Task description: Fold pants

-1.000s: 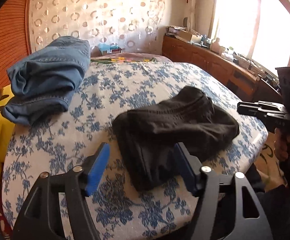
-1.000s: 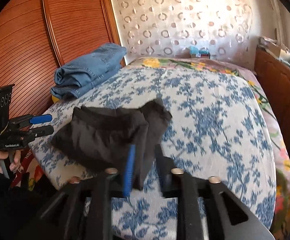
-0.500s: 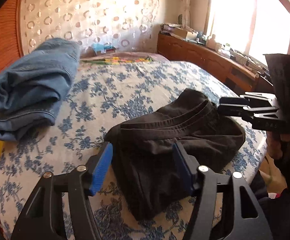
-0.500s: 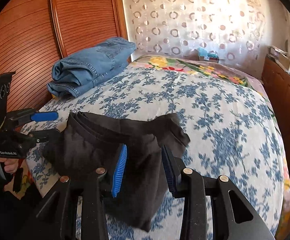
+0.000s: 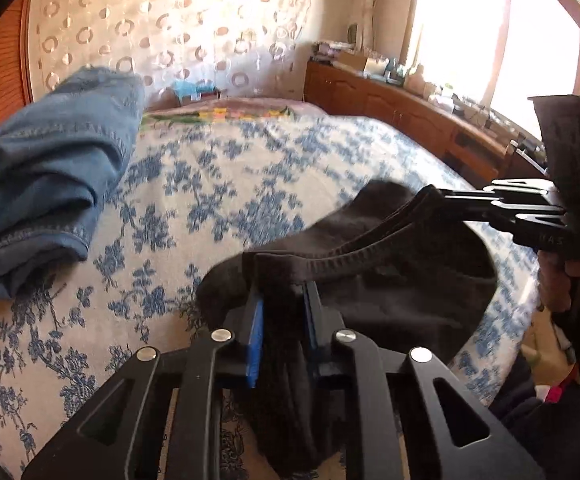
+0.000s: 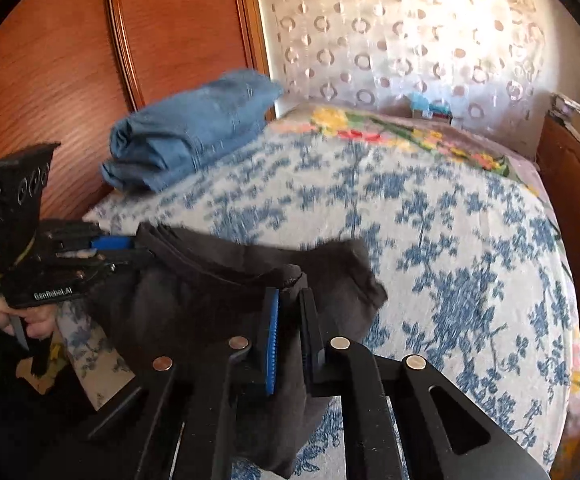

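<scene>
A: Why are both your claws clamped on the limp black cotton pants [image 5: 402,280]?

B: Your left claw [image 5: 283,320] and right claw [image 6: 288,322] have just closed on the waistband, likely to shake it flat. The pants lie near the folded blue denim jeans [image 5: 45,184], on the same flowered bedspread [image 5: 209,184].

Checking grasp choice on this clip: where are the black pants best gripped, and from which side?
At the waistband, one corner per gripper, coming from the near bed edge. The black pants lie bunched there, and the band is a firm seamed edge. The left gripper and right gripper have just closed their jaws on its two ends, fabric between them.
</scene>
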{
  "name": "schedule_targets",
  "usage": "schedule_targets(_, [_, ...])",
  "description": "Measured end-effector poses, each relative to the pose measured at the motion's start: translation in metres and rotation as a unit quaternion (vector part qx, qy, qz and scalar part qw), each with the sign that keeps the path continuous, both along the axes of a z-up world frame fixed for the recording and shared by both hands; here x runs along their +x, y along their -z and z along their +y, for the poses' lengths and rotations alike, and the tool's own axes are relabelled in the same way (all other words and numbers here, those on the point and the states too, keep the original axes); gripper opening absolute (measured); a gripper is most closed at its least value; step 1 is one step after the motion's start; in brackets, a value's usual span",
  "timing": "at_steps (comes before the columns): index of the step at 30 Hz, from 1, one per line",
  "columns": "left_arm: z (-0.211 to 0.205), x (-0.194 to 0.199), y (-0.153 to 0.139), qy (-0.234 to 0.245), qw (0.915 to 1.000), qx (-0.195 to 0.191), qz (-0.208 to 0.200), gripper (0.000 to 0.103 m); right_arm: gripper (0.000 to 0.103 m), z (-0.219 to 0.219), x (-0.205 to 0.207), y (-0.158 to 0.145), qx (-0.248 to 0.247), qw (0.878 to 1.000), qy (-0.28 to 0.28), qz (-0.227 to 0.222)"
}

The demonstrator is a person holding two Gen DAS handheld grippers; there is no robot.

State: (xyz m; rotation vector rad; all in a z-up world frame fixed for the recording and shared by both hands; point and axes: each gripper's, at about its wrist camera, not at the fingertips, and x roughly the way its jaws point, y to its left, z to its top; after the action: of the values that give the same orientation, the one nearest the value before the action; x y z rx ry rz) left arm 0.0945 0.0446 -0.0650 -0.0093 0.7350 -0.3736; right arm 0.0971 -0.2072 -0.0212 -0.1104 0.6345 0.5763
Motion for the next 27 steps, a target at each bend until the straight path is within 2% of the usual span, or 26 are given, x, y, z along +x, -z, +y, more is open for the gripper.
schedule_targets(4, [0.007, 0.006, -0.013, -0.020, 0.9996, -0.019, -0.009, 0.017, 0.009, -0.003, -0.001, -0.007, 0.009, 0.999, 0.021, -0.024])
schedule_targets(10, [0.007, 0.031, -0.014, -0.045, 0.9989, 0.003, -0.011, 0.017, 0.009, 0.010, 0.016, 0.003, -0.010, 0.998, 0.045, -0.034])
schedule_targets(16, [0.008, 0.041, -0.002, -0.059, 0.9980, 0.021, 0.001, 0.017, 0.009, 0.025, 0.034, 0.016, -0.031, 0.998, 0.058, -0.020])
schedule_targets(19, [0.011, 0.038, -0.001, -0.059, 0.9981, 0.016, 0.005, 0.020, 0.019, 0.024, 0.033, 0.014, -0.026, 0.997, 0.064, -0.015])
schedule_targets(20, [0.012, 0.038, -0.001, -0.059, 0.9981, 0.013, 0.009, 0.030, 0.027, 0.022, 0.031, 0.014, -0.025, 0.997, 0.071, -0.015])
schedule_targets(21, [0.012, 0.037, -0.002, -0.062, 0.9980, 0.012, 0.011, 0.048, 0.035, 0.020, 0.029, 0.013, -0.024, 0.997, 0.075, -0.016])
schedule_targets(23, [0.014, 0.034, -0.003, -0.063, 0.9980, 0.006, 0.006, 0.061, 0.046, 0.015, 0.023, 0.012, -0.019, 0.997, 0.071, -0.016])
schedule_targets(24, [0.014, 0.032, -0.003, -0.060, 0.9982, 0.001, 0.006, 0.073, 0.048, 0.014, 0.019, 0.012, -0.020, 0.997, 0.070, -0.014])
schedule_targets(26, [0.012, 0.029, -0.003, -0.057, 0.9983, -0.005, 0.008, 0.080, 0.049, 0.009, 0.010, 0.014, -0.023, 0.997, 0.074, -0.015])
schedule_targets(27, [0.010, 0.027, -0.003, -0.055, 0.9985, -0.003, 0.007, 0.080, 0.049, 0.008, 0.005, 0.016, -0.022, 0.997, 0.073, -0.015])
